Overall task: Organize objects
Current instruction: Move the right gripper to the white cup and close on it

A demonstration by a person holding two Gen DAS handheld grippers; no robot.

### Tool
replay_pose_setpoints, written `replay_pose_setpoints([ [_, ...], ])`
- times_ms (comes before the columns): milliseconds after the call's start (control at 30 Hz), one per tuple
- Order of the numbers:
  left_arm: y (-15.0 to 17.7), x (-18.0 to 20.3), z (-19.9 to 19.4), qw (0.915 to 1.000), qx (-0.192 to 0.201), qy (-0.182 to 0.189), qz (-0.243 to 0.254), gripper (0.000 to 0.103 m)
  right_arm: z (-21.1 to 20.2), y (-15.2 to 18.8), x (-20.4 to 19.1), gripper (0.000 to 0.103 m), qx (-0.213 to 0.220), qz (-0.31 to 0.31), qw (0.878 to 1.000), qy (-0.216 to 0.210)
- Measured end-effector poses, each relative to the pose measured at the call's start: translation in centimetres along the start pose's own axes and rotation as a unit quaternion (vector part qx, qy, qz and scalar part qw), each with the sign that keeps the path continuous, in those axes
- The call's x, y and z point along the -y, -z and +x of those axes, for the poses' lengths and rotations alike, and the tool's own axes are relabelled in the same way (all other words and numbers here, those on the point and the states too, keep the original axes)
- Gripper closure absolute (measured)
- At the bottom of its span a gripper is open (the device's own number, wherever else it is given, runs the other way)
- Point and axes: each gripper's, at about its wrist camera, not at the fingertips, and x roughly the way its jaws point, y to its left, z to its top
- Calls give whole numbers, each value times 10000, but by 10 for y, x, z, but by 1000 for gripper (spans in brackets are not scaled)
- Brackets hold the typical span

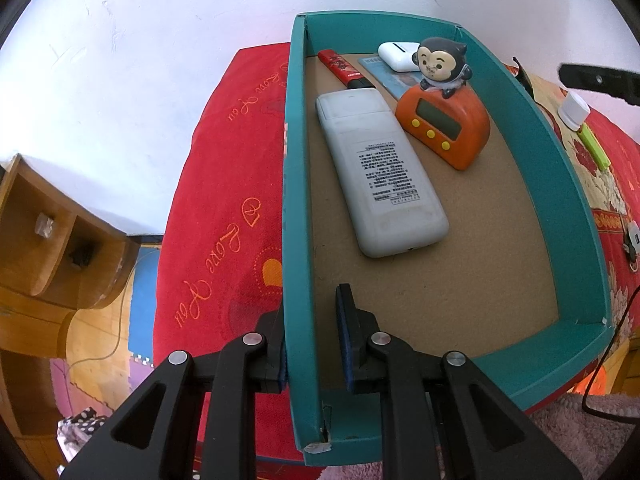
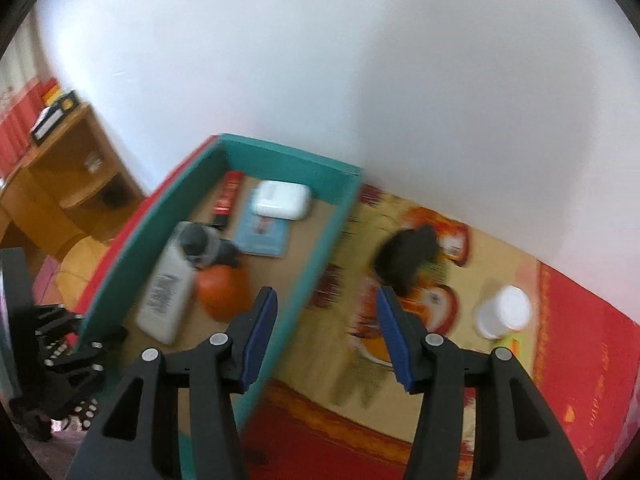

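A teal box (image 1: pixel 568 184) sits on a red patterned cloth. Inside lie a white power bank (image 1: pixel 380 172), an orange timer with a monkey figure (image 1: pixel 444 120), a red lighter (image 1: pixel 342 68), a white earbud case (image 1: pixel 398 54) and a blue card (image 1: pixel 390 76). My left gripper (image 1: pixel 312 336) straddles the box's left wall (image 1: pixel 294 208), one finger outside, one inside, with a gap to the inner finger. My right gripper (image 2: pixel 326 332) is open and empty above the box's right wall (image 2: pixel 316 264). A black object (image 2: pixel 406 258), a white bottle (image 2: pixel 504 312) and a green item (image 1: pixel 594 148) lie outside.
A wooden shelf unit (image 1: pixel 44 232) stands to the left on the floor. A white wall is behind the surface. A black cable (image 1: pixel 608 360) runs at the right of the box. The left gripper's body shows in the right wrist view (image 2: pixel 60 364).
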Motion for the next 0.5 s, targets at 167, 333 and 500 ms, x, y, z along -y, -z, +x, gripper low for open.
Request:
replay_pose_setpoints([
  [167,0,1,0,10000,-1,0,-3,85,3,12,41,51,-107,445,9982,379],
  [333,0,2,0,10000,-6,-16,3,85,8,22,80,51,-216,762,9933,836],
  [500,1,4,0,10000,-3,-18,3,85,21,25,107,47,-326,860,9886,1196],
])
